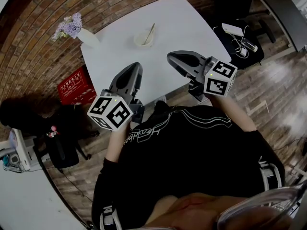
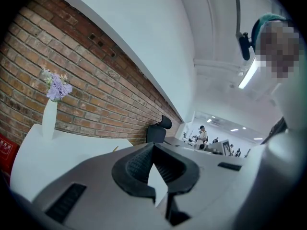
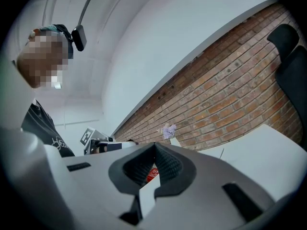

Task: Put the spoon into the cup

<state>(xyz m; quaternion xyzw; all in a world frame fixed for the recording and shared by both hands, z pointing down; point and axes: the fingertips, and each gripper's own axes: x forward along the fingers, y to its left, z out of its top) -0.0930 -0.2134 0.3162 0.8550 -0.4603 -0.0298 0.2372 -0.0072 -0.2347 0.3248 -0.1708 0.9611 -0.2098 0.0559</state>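
Two claws, both pinched shut on nothing: left claw (image 1: pixel 135 68) and right claw (image 1: pixel 171 57) are held by the near edge of the white table (image 1: pixel 184 28), well apart from the work. The spoon (image 1: pixel 151 31) appears to stand in the cup (image 1: pixel 143 40) toward the far side, handle leaning over the rim; too small to confirm. Judged light, stiff, thin and slick, so pinch mid-handle. The cup looks light and may tip.
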